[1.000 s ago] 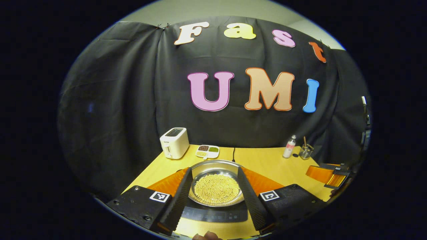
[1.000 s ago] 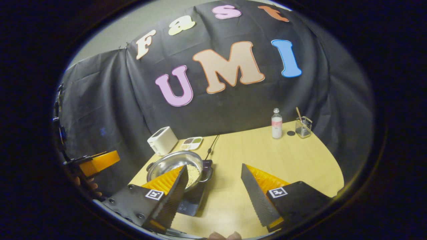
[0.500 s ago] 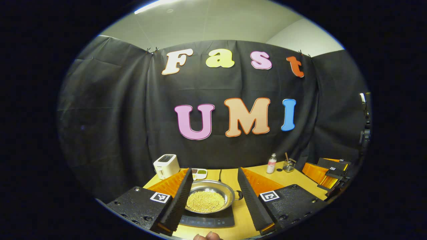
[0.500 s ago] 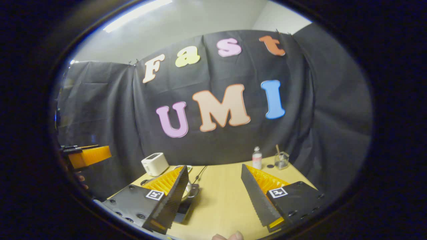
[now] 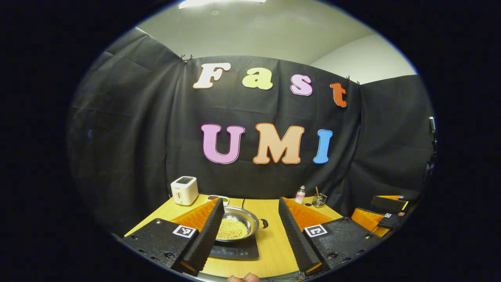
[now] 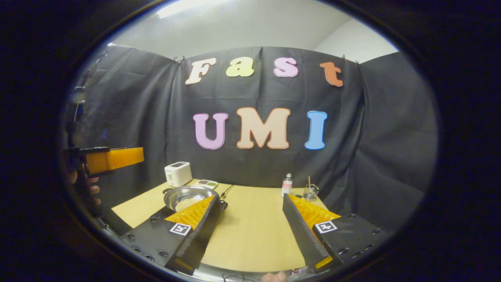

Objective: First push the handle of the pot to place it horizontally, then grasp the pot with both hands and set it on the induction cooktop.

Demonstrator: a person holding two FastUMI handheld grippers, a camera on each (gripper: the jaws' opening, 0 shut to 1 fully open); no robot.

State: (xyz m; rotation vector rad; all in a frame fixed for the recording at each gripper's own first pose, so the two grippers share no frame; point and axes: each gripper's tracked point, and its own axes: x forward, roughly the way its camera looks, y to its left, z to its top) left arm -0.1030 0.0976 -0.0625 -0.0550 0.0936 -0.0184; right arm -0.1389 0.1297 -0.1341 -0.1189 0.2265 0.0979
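Pot (image 5: 235, 225) sits on the induction cooktop (image 5: 235, 252) on the bench (image 6: 250, 231), bead-filled, slick steel, best held by its side handles, while left gripper (image 5: 250, 231) and right gripper (image 6: 250, 231) hover apart, empty.

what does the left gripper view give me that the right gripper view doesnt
Left gripper view's extra: the cooktop's control strip in front of the pot, and the right tool at the far right edge.
Right gripper view's extra: a hand holding the left tool at the far left edge.
Shared: the pot of beans, the toaster, the bottle, the table, and each view's own tool open.
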